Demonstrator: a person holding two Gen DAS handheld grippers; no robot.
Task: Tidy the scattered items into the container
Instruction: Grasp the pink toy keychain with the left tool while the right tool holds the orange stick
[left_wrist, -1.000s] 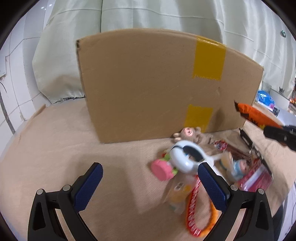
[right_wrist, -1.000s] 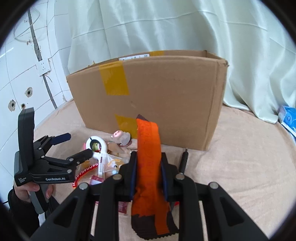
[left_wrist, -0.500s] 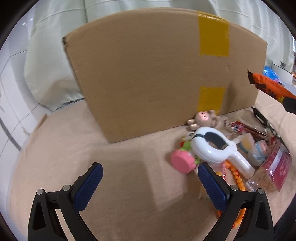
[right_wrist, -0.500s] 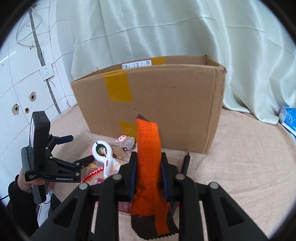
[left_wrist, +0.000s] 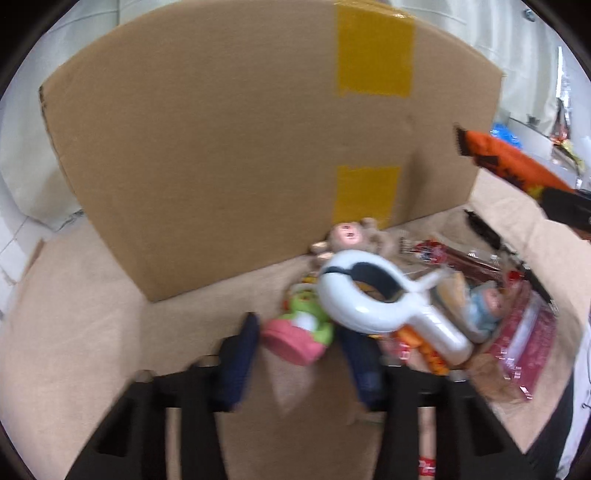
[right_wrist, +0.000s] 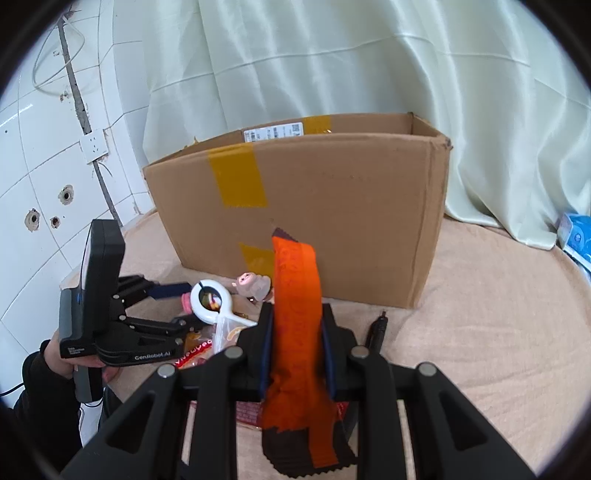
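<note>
A brown cardboard box (left_wrist: 236, 155) with yellow tape stands on the beige cloth; it also shows in the right wrist view (right_wrist: 332, 206). My left gripper (left_wrist: 299, 339) has its blue pads around a pink-and-green toy (left_wrist: 301, 332); whether they grip it is blurred. A white ring-shaped clip (left_wrist: 384, 302) lies right beside it. My right gripper (right_wrist: 295, 332) is shut on an orange snack packet (right_wrist: 297, 295) and holds it up in front of the box. The packet also shows in the left wrist view (left_wrist: 509, 162).
A small monkey figure (left_wrist: 347, 236), a blue doll (left_wrist: 484, 306), a red packet (left_wrist: 524, 343), an orange bead string (left_wrist: 424, 347) and a black pen (right_wrist: 376, 328) lie at the box's foot. Pale curtain (right_wrist: 332, 62) hangs behind. A blue packet (right_wrist: 576, 236) lies far right.
My left gripper has moved forward to the pink-and-green toy and its fingers have closed in around it. My right gripper has risen slightly with the orange packet.
</note>
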